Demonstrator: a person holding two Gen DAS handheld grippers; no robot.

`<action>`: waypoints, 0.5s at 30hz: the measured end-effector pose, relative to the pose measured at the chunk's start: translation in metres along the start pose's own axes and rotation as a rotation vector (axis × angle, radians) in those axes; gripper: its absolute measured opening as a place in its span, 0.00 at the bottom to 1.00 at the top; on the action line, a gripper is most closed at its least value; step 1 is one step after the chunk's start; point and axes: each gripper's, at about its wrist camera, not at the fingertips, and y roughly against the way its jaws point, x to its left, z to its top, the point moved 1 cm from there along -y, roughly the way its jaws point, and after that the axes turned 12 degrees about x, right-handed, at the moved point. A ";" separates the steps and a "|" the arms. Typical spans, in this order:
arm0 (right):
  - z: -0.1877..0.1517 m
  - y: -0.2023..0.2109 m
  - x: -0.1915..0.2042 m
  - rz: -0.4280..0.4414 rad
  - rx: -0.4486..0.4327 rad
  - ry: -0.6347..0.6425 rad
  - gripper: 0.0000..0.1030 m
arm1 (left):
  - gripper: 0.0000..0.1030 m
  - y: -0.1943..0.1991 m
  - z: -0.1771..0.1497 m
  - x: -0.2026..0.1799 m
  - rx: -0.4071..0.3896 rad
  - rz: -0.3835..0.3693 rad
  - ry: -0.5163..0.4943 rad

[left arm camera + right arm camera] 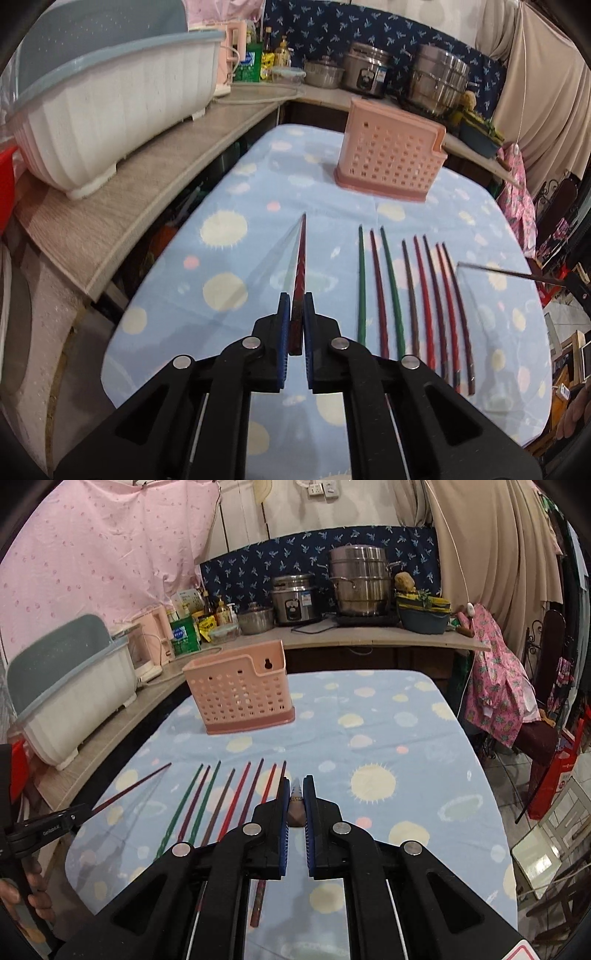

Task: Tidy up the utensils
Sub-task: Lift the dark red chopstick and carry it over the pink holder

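Observation:
My left gripper (297,301) is shut on a dark red chopstick (301,254) that points forward, lifted above the table. The right gripper (296,781) is shut on another chopstick (296,805), seen nearly end-on between its blue pads. Several green, maroon and red chopsticks (406,295) lie side by side on the blue spotted tablecloth (229,236), between the two grippers. An empty pink perforated utensil basket (240,694) stands upright further back. In the right wrist view the left gripper (55,825) shows at the left edge, with its chopstick (129,788) sticking out.
A white dish tub (103,122) with a grey lid sits on the counter to the left. Pots, a rice cooker (293,598) and bottles line the back counter. A chair draped in pink cloth (498,686) stands right of the table.

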 end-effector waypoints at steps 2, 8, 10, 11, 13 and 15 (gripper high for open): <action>0.016 0.005 -0.001 0.008 -0.030 -0.005 0.07 | 0.01 0.008 0.013 0.000 -0.022 -0.007 0.000; 0.057 0.006 -0.004 0.016 -0.081 -0.017 0.07 | 0.00 0.025 0.058 -0.003 -0.084 -0.014 -0.012; 0.065 0.004 -0.005 0.019 -0.084 -0.026 0.07 | 0.00 0.027 0.069 -0.004 -0.093 -0.011 -0.013; 0.067 0.003 -0.006 0.019 -0.085 -0.030 0.07 | 0.00 0.029 0.072 -0.004 -0.099 -0.010 -0.012; 0.068 0.005 -0.004 0.031 -0.087 -0.033 0.07 | 0.00 0.030 0.073 -0.002 -0.100 -0.012 -0.007; 0.063 0.009 -0.002 0.036 -0.089 -0.029 0.07 | 0.02 0.024 0.066 0.003 -0.076 -0.026 -0.008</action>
